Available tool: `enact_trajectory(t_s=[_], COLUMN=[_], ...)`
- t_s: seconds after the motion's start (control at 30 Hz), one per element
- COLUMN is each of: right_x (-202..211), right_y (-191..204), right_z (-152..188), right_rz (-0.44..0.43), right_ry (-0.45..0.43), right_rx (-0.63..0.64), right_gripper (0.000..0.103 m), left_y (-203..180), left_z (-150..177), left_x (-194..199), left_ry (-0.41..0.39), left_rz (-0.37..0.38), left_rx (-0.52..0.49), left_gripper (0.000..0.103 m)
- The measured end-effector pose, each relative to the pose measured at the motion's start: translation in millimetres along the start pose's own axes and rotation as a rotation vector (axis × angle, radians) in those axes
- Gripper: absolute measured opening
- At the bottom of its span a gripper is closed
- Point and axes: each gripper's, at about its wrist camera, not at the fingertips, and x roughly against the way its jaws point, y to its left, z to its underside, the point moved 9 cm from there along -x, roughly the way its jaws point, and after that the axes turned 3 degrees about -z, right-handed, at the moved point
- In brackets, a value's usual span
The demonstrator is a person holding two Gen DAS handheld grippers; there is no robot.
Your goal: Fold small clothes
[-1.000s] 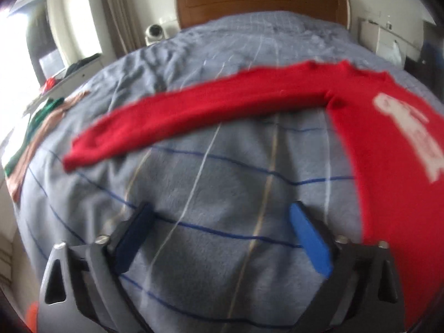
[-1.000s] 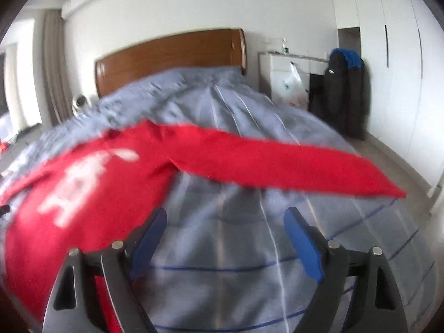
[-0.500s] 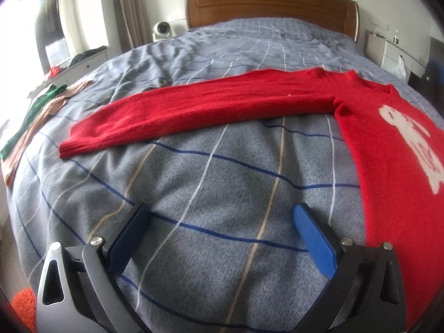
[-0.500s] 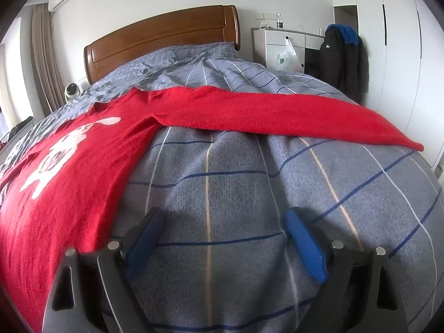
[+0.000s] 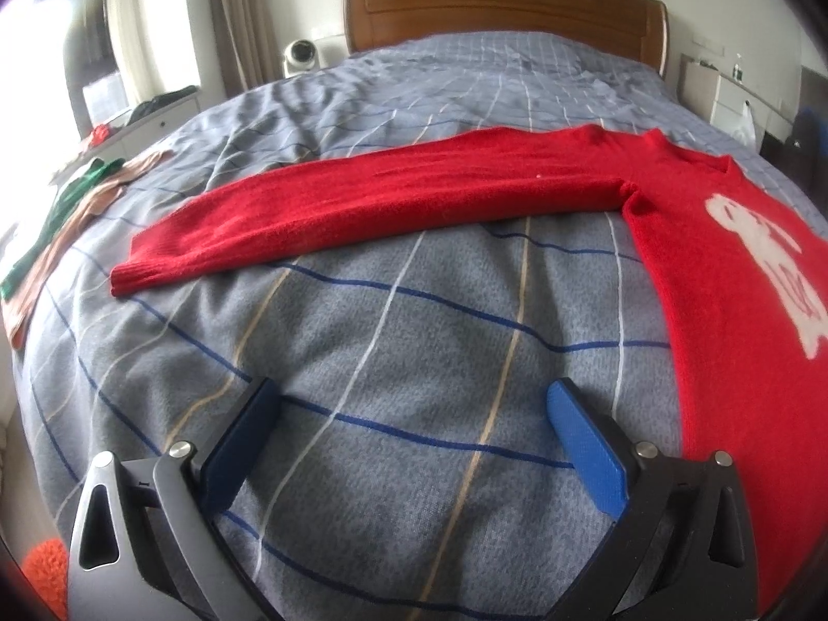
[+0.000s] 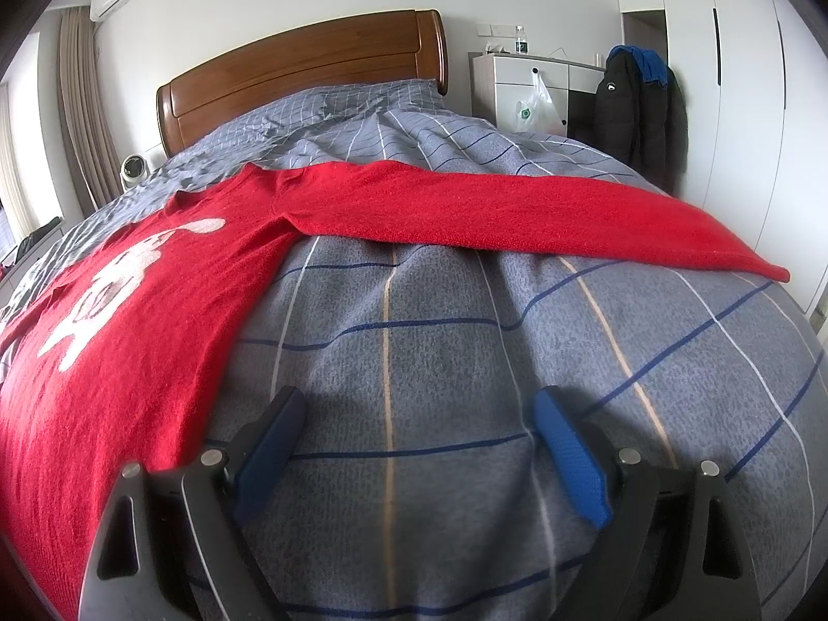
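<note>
A red sweater (image 5: pixel 735 279) with a white print lies flat on the bed, both sleeves spread out sideways. Its left sleeve (image 5: pixel 362 207) reaches across the left wrist view, cuff at the left. Its right sleeve (image 6: pixel 543 212) reaches across the right wrist view, cuff at the right. My left gripper (image 5: pixel 414 403) is open and empty, low over bare bedding below the left sleeve. My right gripper (image 6: pixel 416 409) is open and empty, low over bare bedding below the right sleeve, just right of the sweater body (image 6: pixel 129 341).
The bed has a grey checked duvet (image 5: pixel 388 336) and a wooden headboard (image 5: pixel 502 5). Green and tan clothes (image 5: pixel 62 207) lie at the bed's left edge. A white cabinet (image 6: pixel 528 88) and a hanging dark jacket (image 6: pixel 636 103) stand right of the bed.
Both views have steadied from blur and shifted slightly. Both grippers stay open over the bedding; the sweater has not moved.
</note>
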Motion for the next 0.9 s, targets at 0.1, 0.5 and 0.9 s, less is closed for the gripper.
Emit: enact_trajectory(t_s=[0.1, 0.5, 0.9], right_x=[0.2, 0.2, 0.1], right_y=[0.0, 0.3, 0.5], right_z=[0.3, 0.4, 0.6], right_rz=[0.001, 0.002, 0.003], right_ry=[0.0, 0.0, 0.0], right_rx=[0.0, 0.0, 0.001], right_gripper=[0.089, 0.089, 0.089], left_y=[0.2, 0.4, 1.3], left_z=[-0.2, -0.2, -2.3], left_x=[0.1, -0.3, -0.1], left_ry=[-0.001, -0.002, -0.016], left_rz=[-0.002, -0.005, -0.016], left_rx=[-0.002, -0.003, -0.017], left_gripper=[0.103, 0.103, 0.103])
